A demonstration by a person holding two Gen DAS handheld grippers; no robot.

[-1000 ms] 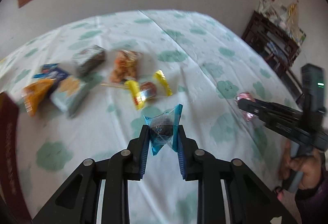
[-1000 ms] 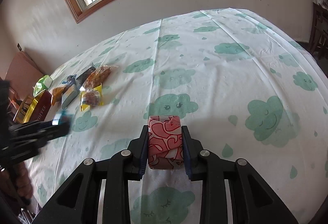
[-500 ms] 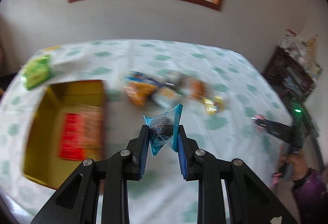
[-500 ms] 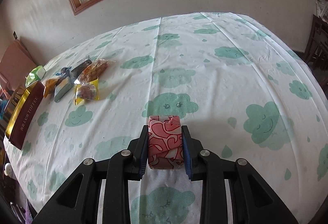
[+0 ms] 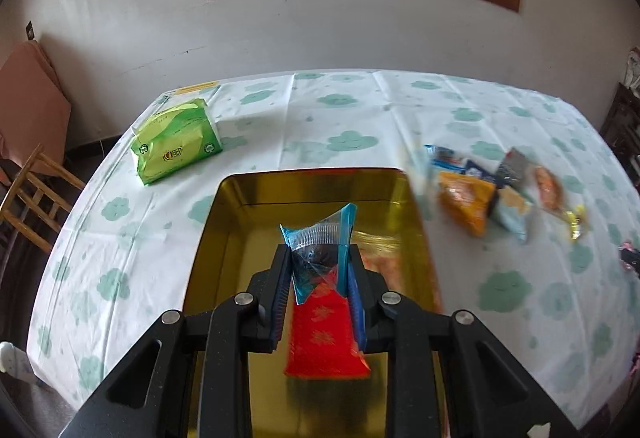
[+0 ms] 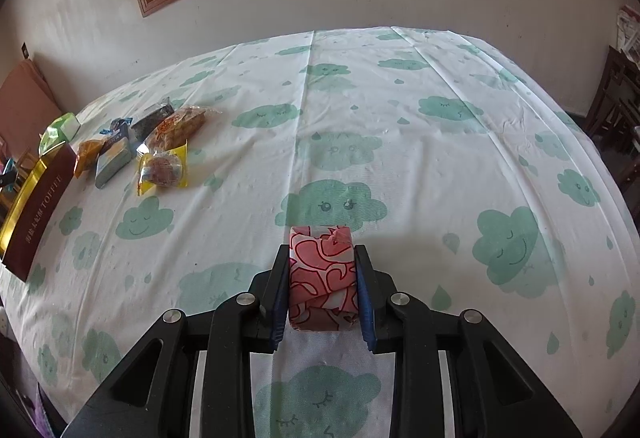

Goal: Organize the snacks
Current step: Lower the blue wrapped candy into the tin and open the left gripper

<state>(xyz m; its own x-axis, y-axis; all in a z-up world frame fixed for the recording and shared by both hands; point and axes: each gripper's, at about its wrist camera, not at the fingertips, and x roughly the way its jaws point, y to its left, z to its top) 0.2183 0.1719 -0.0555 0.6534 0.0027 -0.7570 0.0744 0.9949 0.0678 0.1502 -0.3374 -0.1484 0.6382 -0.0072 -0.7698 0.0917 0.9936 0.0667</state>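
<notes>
Left hand-held gripper [image 5: 319, 274] pinches a crinkly blue packet [image 5: 318, 252] above the shiny gold tin [image 5: 224, 238], where a flat red packet [image 5: 324, 338] lies. Right hand-held gripper [image 6: 322, 278] clamps a pink-patterned wrapped block [image 6: 322, 270] over the cloud-print desk [image 6: 440, 157] — wide bare cloth ahead. Loose glossy snack packets [image 6: 160, 145] cluster far left beside the tin's maroon wall [image 6: 38, 205].

"TOFFEE" on maroon box side [image 6: 38, 213]

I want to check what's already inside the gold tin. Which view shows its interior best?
The left wrist view: it looks down into the open gold tin, where a red packet lies. The right wrist view catches only its maroon outer side, far left.
</notes>
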